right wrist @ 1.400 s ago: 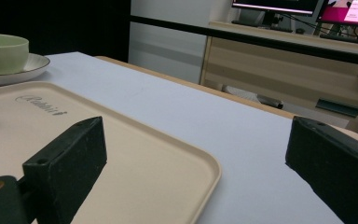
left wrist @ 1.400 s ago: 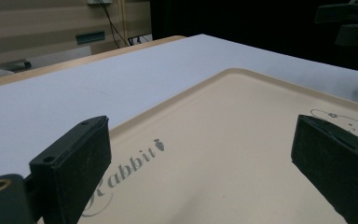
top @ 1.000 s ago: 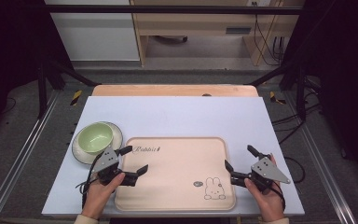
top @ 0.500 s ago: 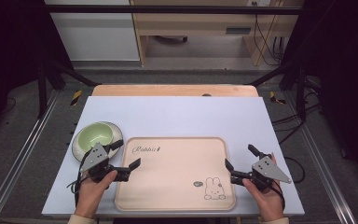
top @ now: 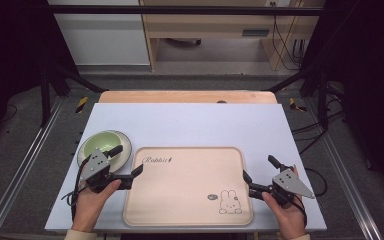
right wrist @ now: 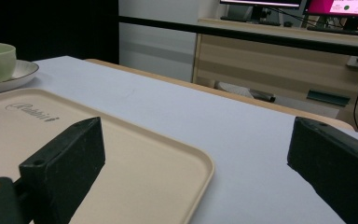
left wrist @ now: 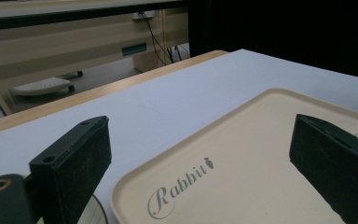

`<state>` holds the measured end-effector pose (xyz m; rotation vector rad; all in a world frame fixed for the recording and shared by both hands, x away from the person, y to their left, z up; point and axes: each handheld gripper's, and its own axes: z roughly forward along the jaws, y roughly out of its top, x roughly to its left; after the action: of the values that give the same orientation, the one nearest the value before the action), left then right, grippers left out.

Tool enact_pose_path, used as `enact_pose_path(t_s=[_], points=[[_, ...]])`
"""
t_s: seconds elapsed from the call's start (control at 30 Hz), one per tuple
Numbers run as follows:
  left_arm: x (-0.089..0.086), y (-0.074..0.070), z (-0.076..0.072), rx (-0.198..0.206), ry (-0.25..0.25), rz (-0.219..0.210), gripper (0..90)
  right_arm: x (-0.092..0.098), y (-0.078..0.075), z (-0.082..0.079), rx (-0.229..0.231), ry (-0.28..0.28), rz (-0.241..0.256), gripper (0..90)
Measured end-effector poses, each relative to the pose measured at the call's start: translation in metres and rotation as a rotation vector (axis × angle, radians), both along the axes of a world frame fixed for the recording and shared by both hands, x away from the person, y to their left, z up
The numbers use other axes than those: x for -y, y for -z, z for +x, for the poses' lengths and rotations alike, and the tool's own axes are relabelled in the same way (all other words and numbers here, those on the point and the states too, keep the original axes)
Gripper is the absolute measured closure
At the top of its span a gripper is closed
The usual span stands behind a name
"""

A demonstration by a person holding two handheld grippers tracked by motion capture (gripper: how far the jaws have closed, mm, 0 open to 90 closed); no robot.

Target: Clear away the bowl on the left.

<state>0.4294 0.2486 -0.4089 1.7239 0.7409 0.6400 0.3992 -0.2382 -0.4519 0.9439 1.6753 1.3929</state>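
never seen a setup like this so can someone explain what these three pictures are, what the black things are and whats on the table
No robot here: a person sits at a table and holds a hand-operated tool in each hand. The high view looks down from above; the left tool is by the left hand, the right tool by the right hand.

The other two pictures come from small cameras that ride on each tool. The black blocks rising from the bottom are that tool's own two jaws, spread apart with nothing between them.

On the white table lies a beige tray printed with "Rabbit" and a small bunny. Beside its far left corner stands a green bowl on a plate. Nothing is held; each tool sits at one side edge of the tray.
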Motion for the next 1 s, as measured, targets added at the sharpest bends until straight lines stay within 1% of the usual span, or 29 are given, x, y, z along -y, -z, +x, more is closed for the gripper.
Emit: enact_pose_path(t_s=[0.07,0.1,0.17,0.23,0.3,0.37,0.47,0.53,0.6,0.63,0.67,0.77,0.83,0.87,0.93,0.97,1.0], points=[[-0.002,-0.004,0.001,0.000,-0.008,0.022,5.8,0.001,0.000,-0.001,0.002,0.004,-0.002,4.3],[-0.004,-0.006,0.001,-0.002,-0.017,0.042,6.1,0.001,0.000,-0.002,0.000,0.004,-0.001,4.3],[-0.008,-0.011,0.003,-0.010,-0.036,0.053,6.7,0.001,0.001,-0.002,-0.003,0.003,-0.007,4.4],[-0.013,-0.016,0.006,-0.015,-0.058,0.078,7.1,0.001,0.001,-0.002,-0.006,0.002,-0.007,4.4],[-0.018,-0.020,0.013,-0.033,-0.077,0.099,7.4,0.000,0.002,-0.001,-0.009,0.001,-0.007,4.5],[-0.023,-0.024,0.020,-0.058,-0.098,0.109,7.4,-0.002,0.003,0.000,-0.013,-0.003,-0.002,4.4],[-0.029,-0.029,0.031,-0.080,-0.129,0.114,7.3,-0.004,0.002,0.000,-0.012,-0.014,0.003,4.5],[-0.034,-0.031,0.037,-0.095,-0.152,0.109,7.2,-0.005,0.003,-0.001,-0.011,-0.017,0.003,4.4],[-0.037,-0.033,0.044,-0.105,-0.170,0.123,7.2,-0.004,0.003,-0.002,-0.013,-0.019,0.010,4.4],[-0.037,-0.033,0.044,-0.105,-0.170,0.123,7.1,-0.004,0.003,-0.002,-0.013,-0.019,0.010,4.4],[-0.040,-0.033,0.049,-0.111,-0.176,0.147,7.1,-0.003,0.002,-0.002,-0.003,-0.020,0.012,4.4],[-0.045,-0.031,0.057,-0.128,-0.191,0.179,6.9,-0.002,0.003,-0.001,-0.006,-0.015,0.012,4.4],[-0.047,-0.030,0.059,-0.135,-0.196,0.186,6.9,-0.002,0.003,-0.001,-0.006,-0.015,0.012,4.4],[-0.050,-0.028,0.062,-0.151,-0.203,0.198,6.9,-0.002,0.002,-0.001,-0.004,-0.013,0.011,4.4],[-0.054,-0.029,0.065,-0.156,-0.214,0.216,6.9,-0.003,0.002,-0.002,0.000,-0.012,0.012,4.5],[-0.056,-0.029,0.066,-0.158,-0.218,0.219,6.9,-0.003,0.002,-0.002,0.001,-0.012,0.012,4.5],[-0.057,-0.030,0.068,-0.164,-0.225,0.212,6.9,-0.003,0.002,-0.002,-0.002,-0.014,0.010,4.5]])
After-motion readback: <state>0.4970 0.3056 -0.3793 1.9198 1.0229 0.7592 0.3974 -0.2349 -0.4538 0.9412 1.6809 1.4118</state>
